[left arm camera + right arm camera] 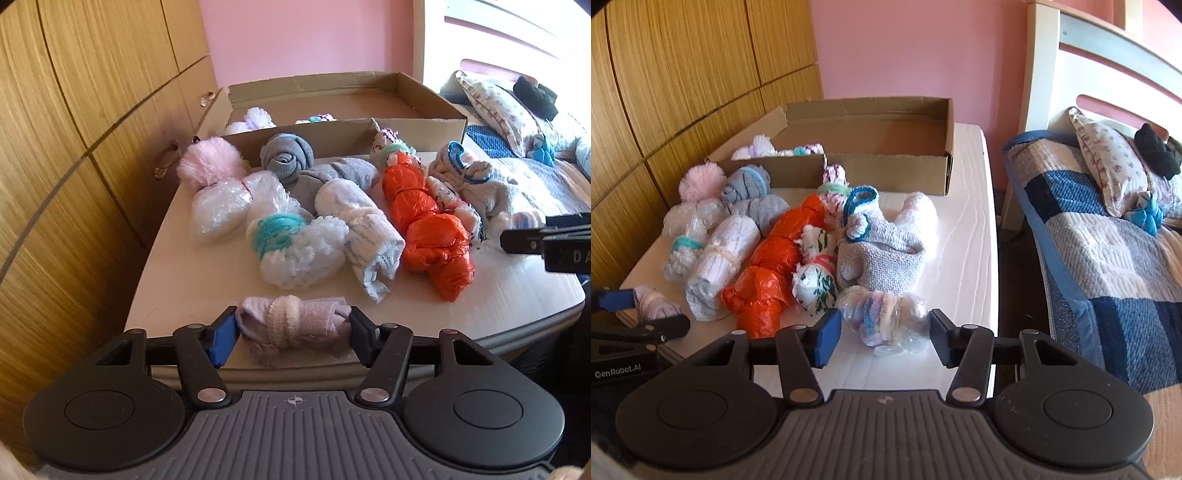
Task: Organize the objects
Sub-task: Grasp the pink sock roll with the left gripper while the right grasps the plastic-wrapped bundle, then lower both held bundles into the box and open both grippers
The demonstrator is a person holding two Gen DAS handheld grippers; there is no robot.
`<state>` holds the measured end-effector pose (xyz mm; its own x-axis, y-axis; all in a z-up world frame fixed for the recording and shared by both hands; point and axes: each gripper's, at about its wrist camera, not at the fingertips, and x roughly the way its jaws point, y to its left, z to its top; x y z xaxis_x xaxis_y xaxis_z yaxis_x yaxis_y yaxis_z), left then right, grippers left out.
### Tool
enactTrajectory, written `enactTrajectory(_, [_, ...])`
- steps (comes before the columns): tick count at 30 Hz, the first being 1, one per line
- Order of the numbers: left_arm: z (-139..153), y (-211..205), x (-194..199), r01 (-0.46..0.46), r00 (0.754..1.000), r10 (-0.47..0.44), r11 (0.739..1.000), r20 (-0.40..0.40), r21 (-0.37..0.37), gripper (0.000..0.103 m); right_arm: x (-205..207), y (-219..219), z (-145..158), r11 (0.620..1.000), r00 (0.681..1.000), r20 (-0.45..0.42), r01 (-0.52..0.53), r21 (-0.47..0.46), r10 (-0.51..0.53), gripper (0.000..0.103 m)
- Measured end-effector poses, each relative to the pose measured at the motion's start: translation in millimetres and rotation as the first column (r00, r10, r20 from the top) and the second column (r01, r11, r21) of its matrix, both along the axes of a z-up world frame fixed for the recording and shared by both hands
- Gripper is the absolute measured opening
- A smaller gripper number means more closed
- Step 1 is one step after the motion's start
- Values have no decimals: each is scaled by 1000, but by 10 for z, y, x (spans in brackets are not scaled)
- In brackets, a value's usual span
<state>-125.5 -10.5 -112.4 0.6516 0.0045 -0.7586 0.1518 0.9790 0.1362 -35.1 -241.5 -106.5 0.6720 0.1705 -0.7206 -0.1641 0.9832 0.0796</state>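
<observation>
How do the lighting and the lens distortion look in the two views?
Left wrist view: the window is blown out white and the wardrobe lines bow. Right wrist view: soft even daylight, the bed frame curves, the table is pale.

This is a bedroom in a home. On the right stands a bed with a white wooden frame [1043, 66], covered by a quilted patchwork blanket in blue, white and pale pink [1100, 258], with a floral-print pillow [1108, 162] at its far end. The far wall is painted pink [905, 48], and on the left runs a wardrobe with light wood-grain doors [683, 74]. Beside the bed a white surface [964, 266] carries rolled socks and small knitted bundles [882, 254], with a shallow brown cardboard box [886, 170] at its far side.
</observation>
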Motion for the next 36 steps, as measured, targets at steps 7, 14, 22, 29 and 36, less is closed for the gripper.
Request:
enactTrajectory(7, [231, 49, -49, -6, 1000, 6, 1000, 4, 1, 67, -112, -45, 168, 999, 998, 57, -15, 38, 13, 47])
enactTrajectory(14, [749, 146, 226, -26, 999, 27, 999, 44, -21, 67, -58, -146, 645, 998, 992, 124, -16, 67, 7, 47])
enactTrajectory(22, [1287, -131, 1442, 10, 992, -9, 1000, 129, -8, 67, 994, -5, 1232, 996, 971, 226, -84, 27, 76, 47])
enactTrajectory(29, [947, -508, 2360, 46, 998, -49, 997, 50, 58, 68, 1821, 136, 936, 993, 987, 107, -115, -21, 116, 47])
enactTrajectory(36, [458, -693, 2703, 81, 995, -74, 991, -60, 109, 68, 2077, 204, 363, 988, 989, -51, -141, -57, 139, 47])
